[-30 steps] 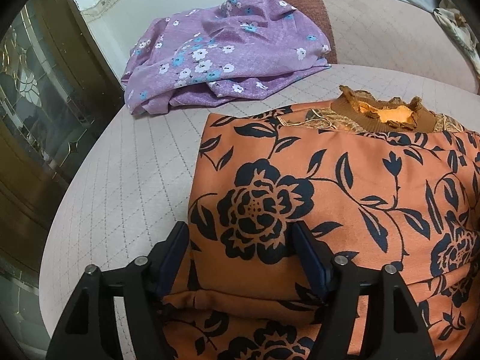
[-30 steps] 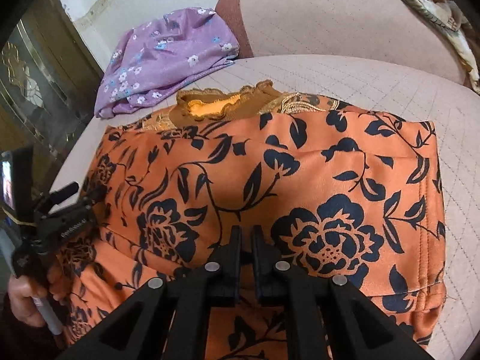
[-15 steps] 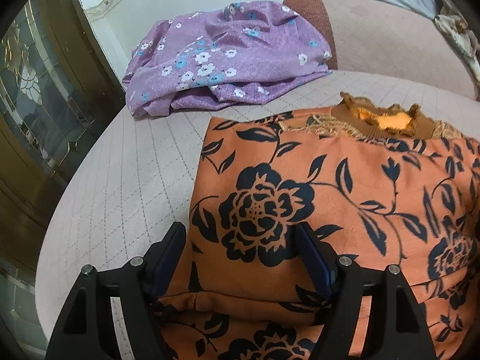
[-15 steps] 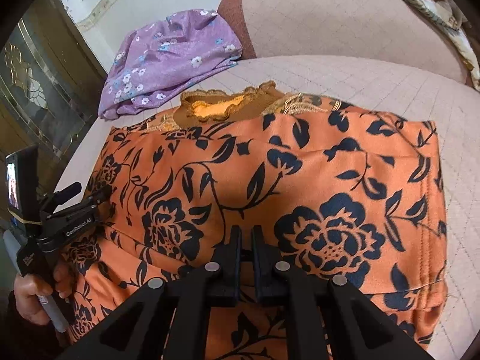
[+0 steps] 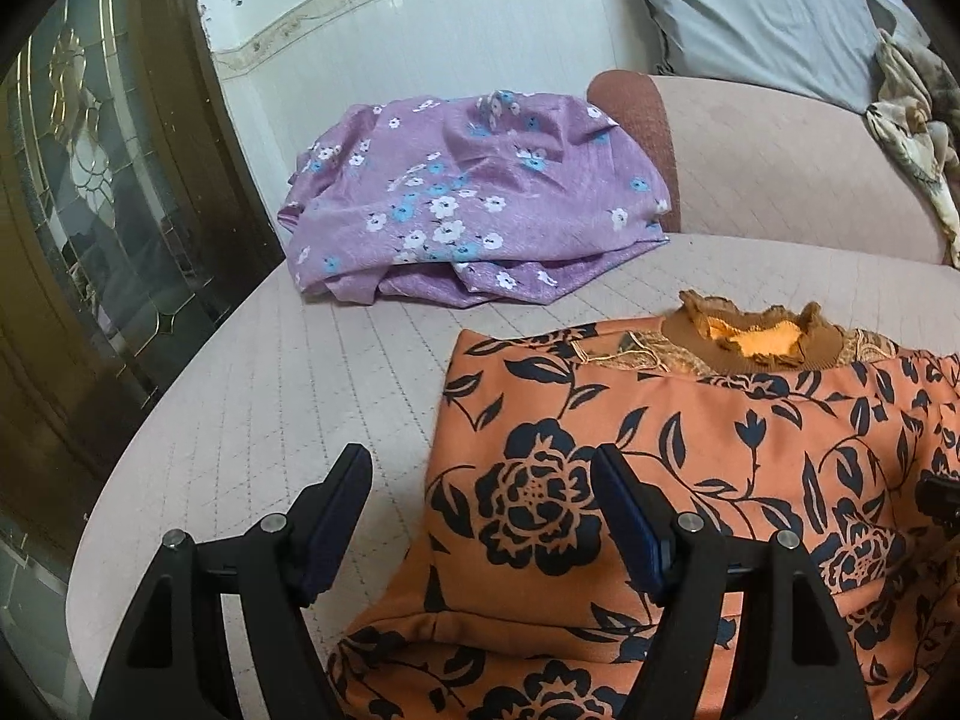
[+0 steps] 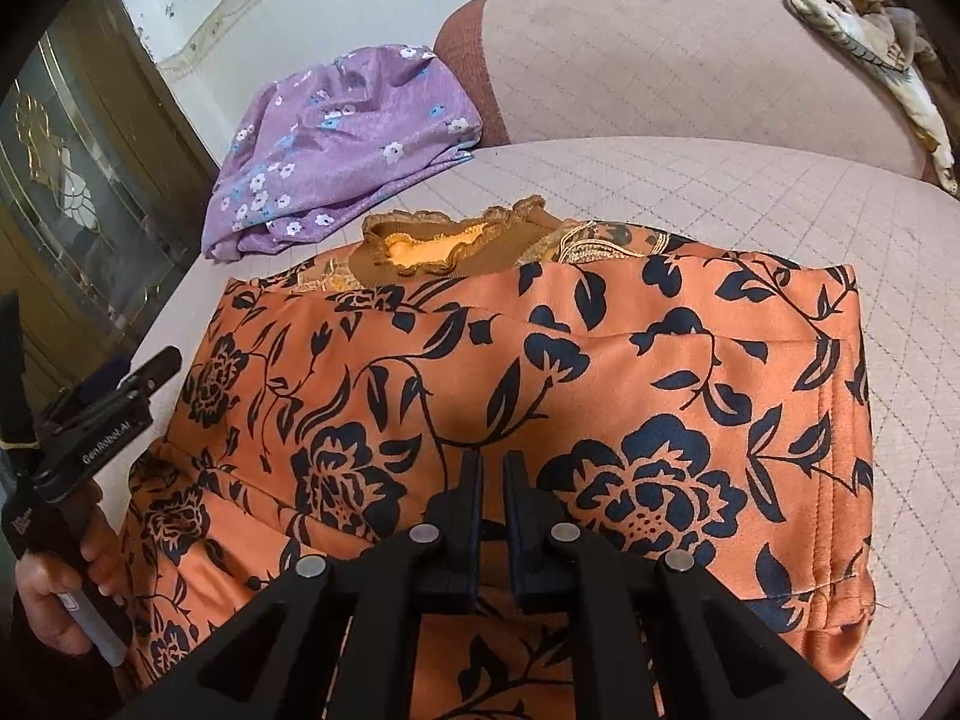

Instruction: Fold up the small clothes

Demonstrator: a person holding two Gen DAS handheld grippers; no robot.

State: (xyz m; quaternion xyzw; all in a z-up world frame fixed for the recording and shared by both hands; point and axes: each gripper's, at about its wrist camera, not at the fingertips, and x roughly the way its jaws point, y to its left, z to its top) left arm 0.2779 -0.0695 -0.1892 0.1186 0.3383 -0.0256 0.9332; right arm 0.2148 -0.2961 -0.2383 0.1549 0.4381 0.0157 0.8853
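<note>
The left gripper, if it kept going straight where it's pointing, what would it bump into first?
Probably the orange flowered top. The left gripper is open and tilts downward, its right finger already above the top's left edge and its left finger over the quilted sofa cover. Depth is hard to judge.

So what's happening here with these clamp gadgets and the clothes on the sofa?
A person is folding clothes with a hand-held tool in each hand. The orange garment with a black flower print lies partly folded on the pink quilted sofa seat. The right tool is shut over the garment's near part. The left tool hangs open at the garment's left edge, gripping nothing. A purple floral garment lies bunched at the back.
</note>
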